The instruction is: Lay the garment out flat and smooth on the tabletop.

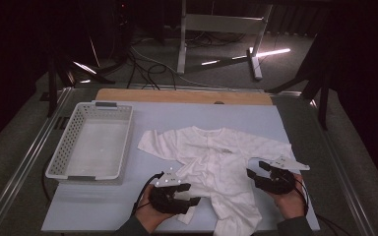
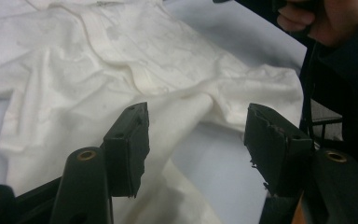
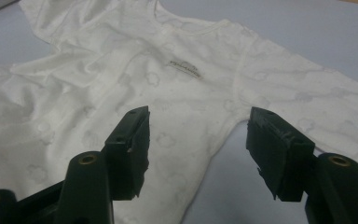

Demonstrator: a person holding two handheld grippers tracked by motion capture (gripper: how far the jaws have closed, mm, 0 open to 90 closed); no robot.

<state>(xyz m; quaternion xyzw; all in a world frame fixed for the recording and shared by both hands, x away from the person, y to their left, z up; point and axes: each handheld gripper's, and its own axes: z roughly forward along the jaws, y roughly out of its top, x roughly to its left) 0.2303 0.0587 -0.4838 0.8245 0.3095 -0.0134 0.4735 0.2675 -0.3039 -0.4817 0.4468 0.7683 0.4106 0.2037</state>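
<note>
At the far left of the table (image 1: 285,123) sits a white perforated basket (image 1: 74,135), its long side running from near to far, well apart from everything else and with nothing in it that I can make out. Just to its right, spread across the middle of the pale blue surface, lies a white baby garment (image 1: 211,157), a small one-piece with long sleeves; its neckline points to the far side, one sleeve reaches left toward the basket, the other stretches out to the right, and the legs trail toward the near edge in loose folds. The cloth is rumpled around the middle. At the near left of the garment a person's left hand (image 1: 150,214) holds the left gripper (image 1: 189,194), which hovers low beside the lower part of the garment; in the left gripper view its black fingers (image 2: 128,149) stand wide apart with folded cloth lying between and beyond them, gripping nothing. Farther right, the right hand (image 1: 290,199) holds the right gripper (image 1: 255,169) by the garment's right sleeve. In the right gripper view its fingers (image 3: 130,149) are likewise spread apart and hold nothing, aimed at the spot where the sleeve meets the body, with a small printed mark on the chest visible beyond them.
</note>
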